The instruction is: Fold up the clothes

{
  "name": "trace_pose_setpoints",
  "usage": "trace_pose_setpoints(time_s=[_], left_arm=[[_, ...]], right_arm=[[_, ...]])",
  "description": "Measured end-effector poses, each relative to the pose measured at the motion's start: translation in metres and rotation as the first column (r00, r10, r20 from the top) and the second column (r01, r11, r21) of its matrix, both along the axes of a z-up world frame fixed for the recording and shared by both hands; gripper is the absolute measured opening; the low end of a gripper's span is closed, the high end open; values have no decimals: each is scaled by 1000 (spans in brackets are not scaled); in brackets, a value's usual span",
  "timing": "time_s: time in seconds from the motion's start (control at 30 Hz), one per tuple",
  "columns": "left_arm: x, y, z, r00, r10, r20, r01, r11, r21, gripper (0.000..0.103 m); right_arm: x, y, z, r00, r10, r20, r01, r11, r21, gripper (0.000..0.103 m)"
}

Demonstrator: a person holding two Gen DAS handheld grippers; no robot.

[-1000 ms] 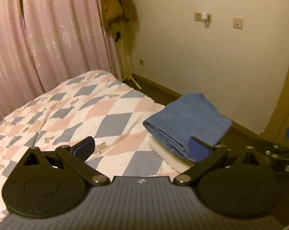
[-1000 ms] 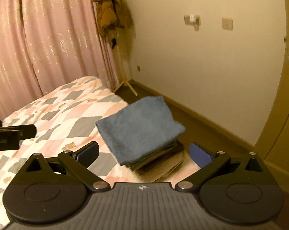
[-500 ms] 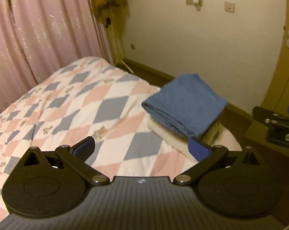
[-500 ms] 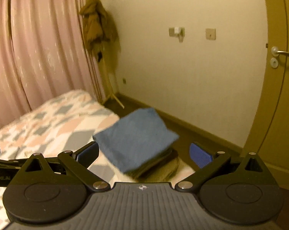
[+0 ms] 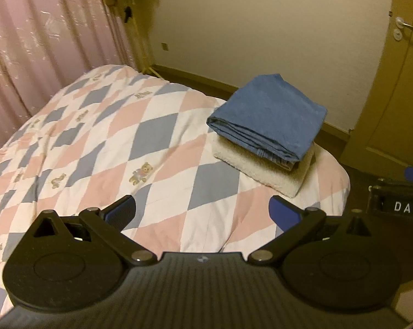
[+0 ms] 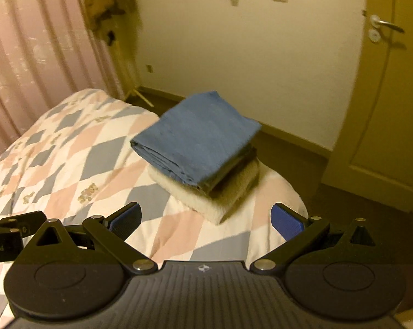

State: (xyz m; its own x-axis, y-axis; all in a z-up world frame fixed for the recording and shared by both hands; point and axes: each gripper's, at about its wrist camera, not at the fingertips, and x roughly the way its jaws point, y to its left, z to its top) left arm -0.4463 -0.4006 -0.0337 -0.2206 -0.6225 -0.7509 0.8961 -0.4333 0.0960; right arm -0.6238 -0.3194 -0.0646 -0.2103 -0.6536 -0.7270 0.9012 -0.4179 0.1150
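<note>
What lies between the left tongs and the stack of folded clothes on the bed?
Only bare quilt. In the left wrist view, the open left tongs hover apart from the folded blue garment and the cream towel beneath it.

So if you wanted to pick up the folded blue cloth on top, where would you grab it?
Probably the thick layered edge of the folded blue cloth, from the near left side. That edge faces the open left gripper and stands proud of the cream fluffy towel beneath, so one finger could slip under.
</note>
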Motion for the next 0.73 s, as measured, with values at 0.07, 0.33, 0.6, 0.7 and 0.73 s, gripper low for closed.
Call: trace_pose_setpoints(time_s=[0.07,0.33,0.6,0.7,0.73], left_arm=[[6,-3,-4,1000,-25,-1,25,1000,7,102],[19,-14,-16,994,-111,-3,111,993,34,102],[17,-28,-25,992,-124,-6,124,991,57,102],[10,-31,-23,993,-121,-11,121,991,50,102],[7,-31,-23,993,-119,-13,119,992,44,102]], right_arm=[[9,1,-1,1000,-28,-12,28,1000,10,103],[34,1,-7,993,-114,-24,115,992,48,103],[32,-10,-14,991,-131,-36,134,988,77,103],[25,-16,-17,991,-126,-33,129,988,81,103],[22,-18,-18,992,-122,-31,124,989,80,103]])
